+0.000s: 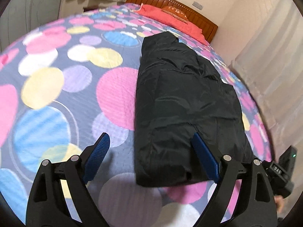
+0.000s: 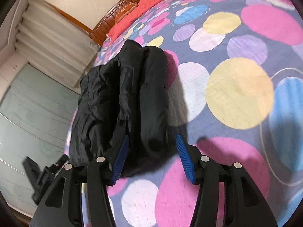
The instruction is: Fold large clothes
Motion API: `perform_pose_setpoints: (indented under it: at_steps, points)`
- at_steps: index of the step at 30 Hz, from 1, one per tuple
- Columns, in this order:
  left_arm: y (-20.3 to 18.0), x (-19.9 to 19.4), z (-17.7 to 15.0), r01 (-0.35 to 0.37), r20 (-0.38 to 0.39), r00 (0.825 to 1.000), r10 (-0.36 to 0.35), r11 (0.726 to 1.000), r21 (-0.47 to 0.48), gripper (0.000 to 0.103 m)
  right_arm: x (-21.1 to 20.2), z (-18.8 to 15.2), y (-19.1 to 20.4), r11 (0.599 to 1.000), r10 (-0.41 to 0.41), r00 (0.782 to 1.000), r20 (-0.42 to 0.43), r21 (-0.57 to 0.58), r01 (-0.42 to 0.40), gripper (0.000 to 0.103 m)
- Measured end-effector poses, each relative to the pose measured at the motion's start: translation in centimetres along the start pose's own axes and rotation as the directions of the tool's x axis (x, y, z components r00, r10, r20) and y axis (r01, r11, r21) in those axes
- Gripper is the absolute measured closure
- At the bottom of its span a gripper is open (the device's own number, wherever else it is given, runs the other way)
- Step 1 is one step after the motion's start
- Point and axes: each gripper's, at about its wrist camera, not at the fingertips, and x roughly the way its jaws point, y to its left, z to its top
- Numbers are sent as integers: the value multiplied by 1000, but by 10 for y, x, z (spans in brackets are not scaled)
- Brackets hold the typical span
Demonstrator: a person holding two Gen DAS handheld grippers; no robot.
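In the left wrist view, a black jacket (image 1: 185,104) is seen lying folded into a long narrow bundle on the bedspread (image 1: 62,87) of coloured circles. It lies toward the right side of the bed, its length running from the near end up toward the red pillow (image 1: 170,17) and the wooden headboard (image 1: 181,9). The left gripper (image 1: 150,137) is held with its fingers spread wide: the right finger (image 1: 205,157) lies against the near end of the bundle, while the left finger (image 1: 97,155) stands over bare bedspread, apart from the cloth. A broad stretch of bedspread is left free to the left of the jacket; to its right only a narrow strip shows before the bed's edge and the curtain (image 1: 265,60). The other gripper's body is glimpsed at the lower right.

In the right wrist view, the jacket (image 2: 121,98) is seen near the bed's left edge, with the floor (image 2: 28,113) beyond. The right gripper (image 2: 152,138) is parted, its fingers (image 2: 121,158) set to either side of the bundle's puffy near end; whether the cloth is pressed cannot be told. Open bedspread (image 2: 238,92) extends to the right.
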Motion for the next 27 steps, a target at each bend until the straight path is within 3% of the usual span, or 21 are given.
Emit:
perform_pose_setpoints:
  at_steps: [3, 7, 11, 19, 27]
  points:
    - [-10, -19, -4, -52, 42, 998, 49, 997, 52, 14, -5, -7, 14, 996, -65, 998, 16, -65, 66, 40]
    - [-26, -38, -8, -132, 106, 987, 119, 983, 129, 10, -12, -17, 41, 972, -154, 986, 66, -168, 163, 37]
    - [-39, -54, -13, -189, 153, 975, 163, 966, 177, 9, -22, -23, 64, 948, -188, 976, 112, -238, 210, 32]
    - [-57, -74, -19, -200, 190, 968, 162, 959, 199, 7, -40, -36, 106, 883, -244, 946, 214, -355, 308, 26]
    - [-66, -86, -19, -199, 210, 965, 159, 961, 189, 7, -56, -42, 127, 864, -232, 930, 284, -379, 332, 26]
